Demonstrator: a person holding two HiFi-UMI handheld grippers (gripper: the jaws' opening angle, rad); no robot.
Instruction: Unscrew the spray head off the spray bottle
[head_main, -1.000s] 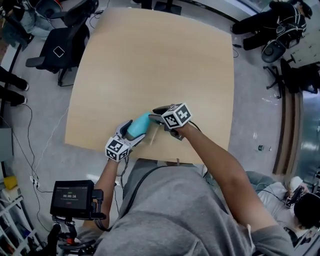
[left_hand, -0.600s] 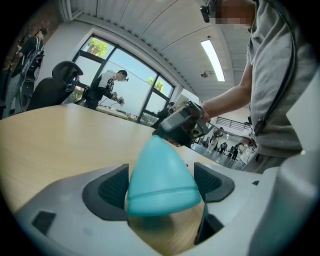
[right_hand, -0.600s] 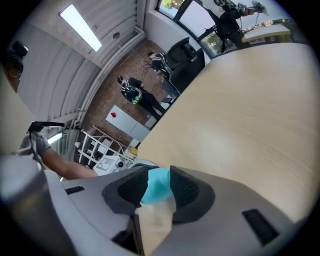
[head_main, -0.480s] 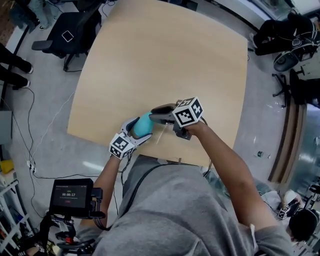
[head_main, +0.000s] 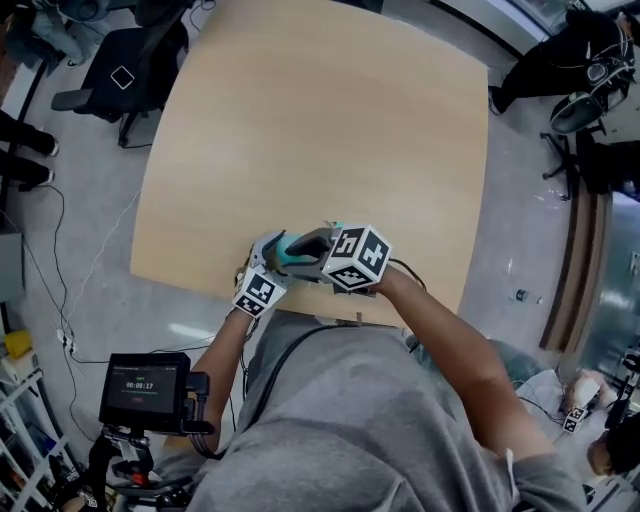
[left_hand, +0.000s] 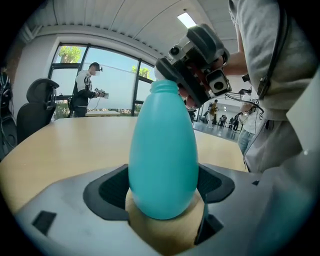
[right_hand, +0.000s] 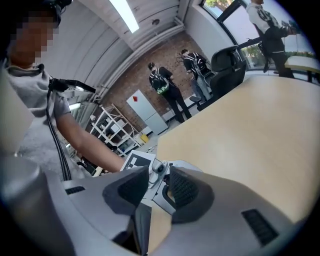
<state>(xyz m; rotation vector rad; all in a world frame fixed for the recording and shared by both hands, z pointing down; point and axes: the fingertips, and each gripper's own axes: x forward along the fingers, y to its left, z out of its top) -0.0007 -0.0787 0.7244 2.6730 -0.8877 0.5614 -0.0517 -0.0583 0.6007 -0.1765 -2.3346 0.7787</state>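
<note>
Bottle (left_hand: 162, 150), teal, is sitting clamped in left gripper (left_hand: 163, 192); right gripper (right_hand: 159, 191) jaws, just closing, are pinching white spray head (right_hand: 156, 172) by the bottle's neck.

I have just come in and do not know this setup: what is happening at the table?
A person works with a two-jaw tool in each hand over a light wooden table. The left tool grips a teal egg-shaped plastic bottle by its body. The right tool, whose jaws have just been closing, holds a small white spray head close to the bottle's top. The neck looks bare, so the head seems to be off already.
</note>
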